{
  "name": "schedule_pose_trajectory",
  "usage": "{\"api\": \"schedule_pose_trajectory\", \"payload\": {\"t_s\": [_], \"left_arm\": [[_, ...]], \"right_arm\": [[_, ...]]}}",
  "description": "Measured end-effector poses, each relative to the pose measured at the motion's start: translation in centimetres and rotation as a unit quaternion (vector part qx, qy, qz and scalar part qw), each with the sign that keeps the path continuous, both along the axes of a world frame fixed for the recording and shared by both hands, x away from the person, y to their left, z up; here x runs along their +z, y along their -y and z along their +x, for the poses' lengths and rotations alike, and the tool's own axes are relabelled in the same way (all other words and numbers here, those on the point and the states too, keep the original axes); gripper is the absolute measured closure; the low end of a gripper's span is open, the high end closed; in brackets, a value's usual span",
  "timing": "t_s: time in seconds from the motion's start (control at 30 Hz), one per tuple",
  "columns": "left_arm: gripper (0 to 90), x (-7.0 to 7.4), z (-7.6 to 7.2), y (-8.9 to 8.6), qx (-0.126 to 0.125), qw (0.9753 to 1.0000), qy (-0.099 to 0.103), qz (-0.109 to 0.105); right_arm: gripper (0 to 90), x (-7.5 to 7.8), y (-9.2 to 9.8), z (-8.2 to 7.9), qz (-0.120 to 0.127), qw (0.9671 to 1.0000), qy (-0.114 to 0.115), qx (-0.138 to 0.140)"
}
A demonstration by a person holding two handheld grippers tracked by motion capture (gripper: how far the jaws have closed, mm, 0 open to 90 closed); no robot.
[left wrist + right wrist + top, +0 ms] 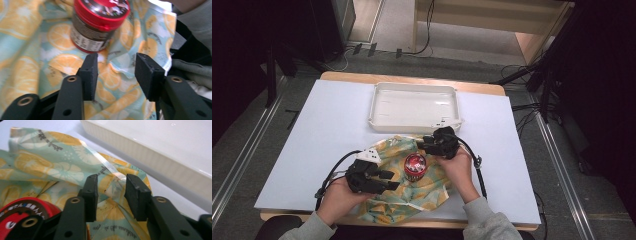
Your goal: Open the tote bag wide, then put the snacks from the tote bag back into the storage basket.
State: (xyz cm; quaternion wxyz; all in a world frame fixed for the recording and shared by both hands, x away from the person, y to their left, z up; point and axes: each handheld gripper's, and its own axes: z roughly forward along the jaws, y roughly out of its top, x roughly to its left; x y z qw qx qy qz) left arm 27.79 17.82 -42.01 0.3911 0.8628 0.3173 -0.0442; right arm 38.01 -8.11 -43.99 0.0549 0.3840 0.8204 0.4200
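Fingers (388, 180) of the left gripper (384, 181) stand apart just short of the red-lidded jar (415, 166) on the fruit-print bag (384, 150); the right gripper (428, 142) sits at its far edge. In the left gripper view the jar (98, 23) stands beyond parted fingers (90, 72); a shove could topple it. In the right gripper view the fingers (136, 193) straddle a bag fold (112, 182) unclamped, tray (160, 157) beyond; the thin film may slip.

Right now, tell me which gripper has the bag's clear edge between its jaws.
The right gripper: the patterned bag's clear edge rises between its jaws, near the tray. The left gripper faces the jar.
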Motion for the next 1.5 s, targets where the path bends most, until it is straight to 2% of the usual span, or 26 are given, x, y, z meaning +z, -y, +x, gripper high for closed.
{"api": "schedule_pose_trajectory", "payload": {"t_s": [0.1, 0.3, 0.43, 0.7, 0.83, 1.0, 1.17, 1.27, 1.4, 1.5], "left_arm": [[50.5, 0.3, 0.6, -0.2, 0.008, 0.9999, 0.001, -0.01], [45.9, 1.0, 1.4, -0.3, 0.011, 0.9999, 0.007, -0.008], [42.1, 1.7, 1.8, -0.1, 0.001, 0.9997, 0.023, -0.009], [36.1, 2.1, 2.9, 0.5, -0.013, 0.9993, 0.035, -0.002], [33.5, 2.4, 3.6, 0.7, -0.019, 0.9988, 0.043, -0.013], [29.4, 2.6, 4.5, 1.0, -0.032, 0.9984, 0.045, -0.014], [27.1, 2.1, 4.9, 1.4, -0.044, 0.9975, 0.055, -0.01], [26.9, 1.7, 4.9, 1.6, -0.046, 0.9974, 0.054, -0.008], [27.2, 1.0, 4.7, 1.4, -0.051, 0.9974, 0.048, -0.017], [26.3, 0.5, 4.6, 1.2, -0.057, 0.9965, 0.059, -0.015]], "right_arm": [[57.4, 0.6, 0.4, -0.5, 0.005, 1.0, 0.001, 0.0], [53.7, 1.4, 0.9, -1.6, 0.004, 0.9999, 0.006, 0.008], [52.9, 2.0, 1.6, -2.4, 0.002, 0.9999, 0.01, 0.012], [52.1, 2.3, 3.0, -4.0, 0.002, 0.9999, 0.01, 0.008], [51.4, 2.2, 3.5, -4.8, 0.002, 0.9999, 0.008, 0.009], [50.3, 2.2, 4.3, -5.7, 0.002, 0.9999, 0.009, 0.006], [49.9, 1.8, 5.1, -6.7, 0.002, 1.0, 0.008, 0.003], [49.8, 1.6, 5.4, -7.2, 0.003, 1.0, 0.004, 0.003], [49.7, 1.3, 5.8, -7.4, 0.004, 1.0, 0.002, 0.0], [49.5, 1.3, 6.1, -7.6, 0.015, 0.9999, -0.001, -0.004]]}}
